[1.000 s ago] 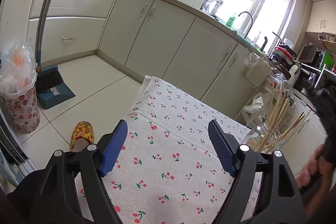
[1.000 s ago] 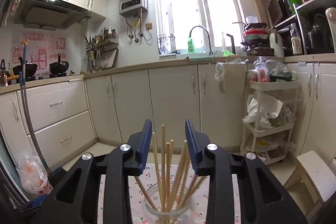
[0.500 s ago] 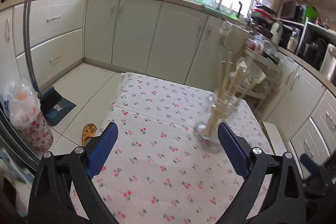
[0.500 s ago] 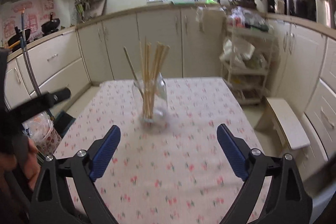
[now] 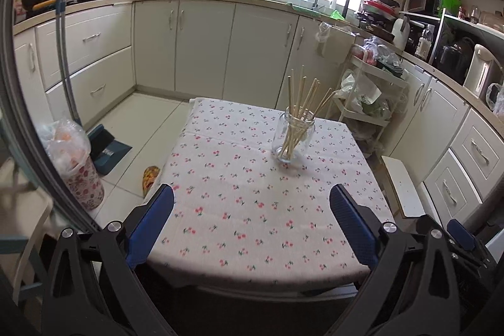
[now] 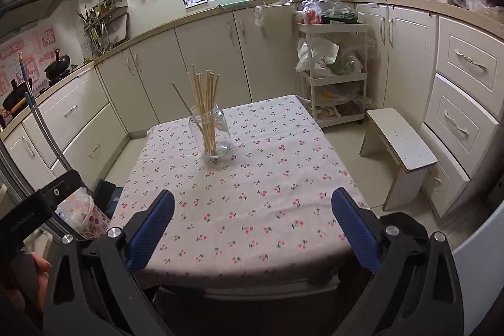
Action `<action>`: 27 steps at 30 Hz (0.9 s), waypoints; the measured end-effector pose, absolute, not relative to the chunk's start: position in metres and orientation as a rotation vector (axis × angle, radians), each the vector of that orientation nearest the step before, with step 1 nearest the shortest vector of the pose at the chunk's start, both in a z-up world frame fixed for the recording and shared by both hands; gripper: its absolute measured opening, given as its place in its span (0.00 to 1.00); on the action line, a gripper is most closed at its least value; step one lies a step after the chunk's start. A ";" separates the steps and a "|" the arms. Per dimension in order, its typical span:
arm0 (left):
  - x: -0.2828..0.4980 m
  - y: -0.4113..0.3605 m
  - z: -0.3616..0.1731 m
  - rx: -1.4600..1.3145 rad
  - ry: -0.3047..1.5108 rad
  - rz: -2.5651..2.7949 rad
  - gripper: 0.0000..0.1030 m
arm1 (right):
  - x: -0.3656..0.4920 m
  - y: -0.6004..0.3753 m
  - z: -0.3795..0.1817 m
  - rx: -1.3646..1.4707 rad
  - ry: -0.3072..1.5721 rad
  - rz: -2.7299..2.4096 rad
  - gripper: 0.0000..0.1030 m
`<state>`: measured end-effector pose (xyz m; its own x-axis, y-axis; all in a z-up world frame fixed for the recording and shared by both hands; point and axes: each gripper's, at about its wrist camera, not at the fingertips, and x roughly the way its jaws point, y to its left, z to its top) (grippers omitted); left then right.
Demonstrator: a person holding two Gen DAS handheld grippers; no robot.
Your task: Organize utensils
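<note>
A clear glass jar (image 5: 293, 136) holding several wooden chopsticks (image 5: 304, 98) stands upright on a table with a cherry-print cloth (image 5: 252, 210), toward its far side. It also shows in the right wrist view (image 6: 211, 134) with the chopsticks (image 6: 206, 93) on the cloth (image 6: 252, 203). My left gripper (image 5: 252, 207) is open and empty, above the table's near edge, well back from the jar. My right gripper (image 6: 252, 207) is open and empty, likewise back at the near edge.
Cream cabinets run around the room. A white rolling rack with bags (image 6: 334, 74) and a small white stool (image 6: 400, 147) stand right of the table. A bagged floral bin (image 5: 75, 162), a dustpan (image 5: 107, 147) and a slipper (image 5: 149, 177) are on the floor at left.
Both grippers have drawn back from the jar to the table's near edge. The right gripper, narrow around the chopstick tops a second ago, has opened wide. The jar stays put.
</note>
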<state>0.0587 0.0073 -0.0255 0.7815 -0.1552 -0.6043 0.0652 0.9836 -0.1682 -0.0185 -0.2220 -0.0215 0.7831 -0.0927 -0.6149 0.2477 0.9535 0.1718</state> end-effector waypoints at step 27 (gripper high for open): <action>-0.060 0.035 0.033 -0.075 0.665 -0.046 0.93 | -0.113 -0.175 0.038 0.261 0.630 -0.071 0.93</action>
